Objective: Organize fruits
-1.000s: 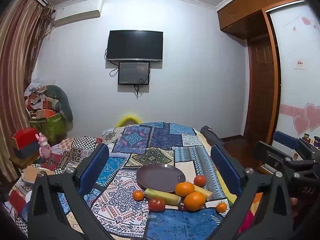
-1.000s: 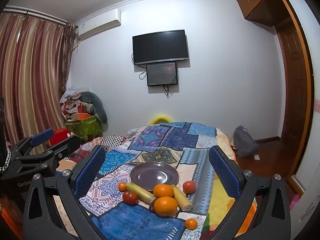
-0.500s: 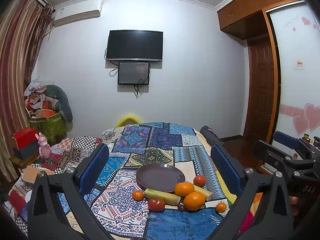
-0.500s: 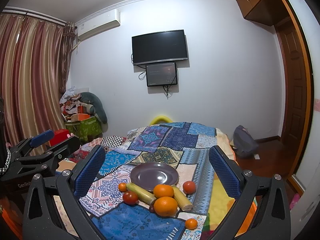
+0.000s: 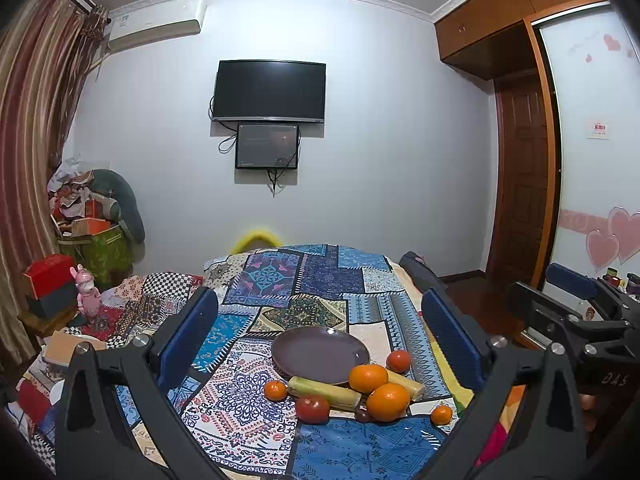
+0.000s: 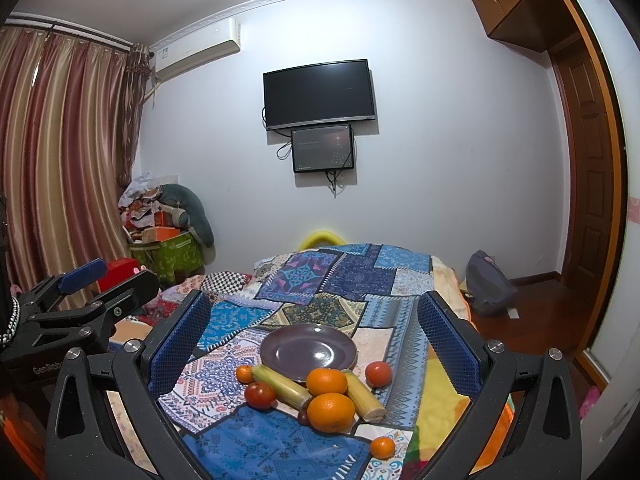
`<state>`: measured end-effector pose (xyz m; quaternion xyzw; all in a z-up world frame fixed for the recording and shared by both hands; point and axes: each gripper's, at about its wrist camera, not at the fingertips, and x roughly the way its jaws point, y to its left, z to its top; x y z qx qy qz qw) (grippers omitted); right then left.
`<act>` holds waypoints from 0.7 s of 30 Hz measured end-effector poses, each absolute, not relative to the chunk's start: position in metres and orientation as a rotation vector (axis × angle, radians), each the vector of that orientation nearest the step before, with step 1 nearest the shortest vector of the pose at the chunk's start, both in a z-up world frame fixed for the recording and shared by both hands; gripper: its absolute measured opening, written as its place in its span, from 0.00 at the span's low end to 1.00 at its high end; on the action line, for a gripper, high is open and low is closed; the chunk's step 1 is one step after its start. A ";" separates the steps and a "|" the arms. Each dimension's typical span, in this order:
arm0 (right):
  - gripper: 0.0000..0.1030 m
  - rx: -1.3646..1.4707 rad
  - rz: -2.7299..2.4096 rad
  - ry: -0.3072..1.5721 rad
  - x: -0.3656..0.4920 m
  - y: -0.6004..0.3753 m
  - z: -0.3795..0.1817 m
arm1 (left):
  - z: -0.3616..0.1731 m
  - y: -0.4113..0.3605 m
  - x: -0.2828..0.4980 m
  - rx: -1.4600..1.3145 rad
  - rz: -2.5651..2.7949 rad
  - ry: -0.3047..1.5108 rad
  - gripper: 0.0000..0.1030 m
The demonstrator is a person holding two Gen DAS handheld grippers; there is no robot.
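Note:
An empty dark purple plate (image 5: 320, 354) (image 6: 308, 351) lies on a patchwork-covered table. In front of it lie two big oranges (image 5: 388, 401) (image 6: 330, 411), two yellow-green cane sticks (image 5: 323, 391) (image 6: 282, 385), two red tomatoes (image 5: 312, 409) (image 6: 260, 395), small mandarins (image 5: 275, 390) (image 6: 382, 447) and a dark plum (image 5: 363, 415). My left gripper (image 5: 320, 336) is open and empty, held above and short of the fruit. My right gripper (image 6: 312, 336) is open and empty, likewise hovering before the pile. Each gripper shows at the edge of the other's view.
The patchwork cloth (image 5: 280, 280) covers the table up to a white wall with a television (image 5: 269, 91). Boxes and clutter (image 5: 92, 232) stand at the left by curtains. A wooden door (image 5: 520, 184) and a grey bag (image 6: 486, 282) are at the right.

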<state>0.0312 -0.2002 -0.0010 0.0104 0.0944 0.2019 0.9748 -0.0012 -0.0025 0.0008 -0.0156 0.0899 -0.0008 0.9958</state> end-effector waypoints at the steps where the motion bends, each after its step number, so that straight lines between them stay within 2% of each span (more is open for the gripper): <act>1: 1.00 0.021 0.407 0.193 0.032 -0.200 -0.001 | 0.001 -0.005 -0.001 -0.031 -0.003 0.181 1.00; 8: 1.00 0.019 0.409 0.216 0.037 -0.201 -0.007 | -0.001 -0.005 0.002 -0.038 -0.020 0.200 0.99; 17: 0.78 0.026 0.381 0.307 0.059 -0.211 -0.026 | -0.015 0.006 0.020 -0.139 -0.061 0.366 0.72; 19: 0.72 0.018 0.365 0.343 0.066 -0.215 -0.035 | -0.021 0.011 0.026 -0.142 -0.075 0.398 0.69; 21: 0.69 0.009 0.352 0.389 0.073 -0.219 -0.047 | -0.029 0.014 0.032 -0.128 -0.079 0.425 0.64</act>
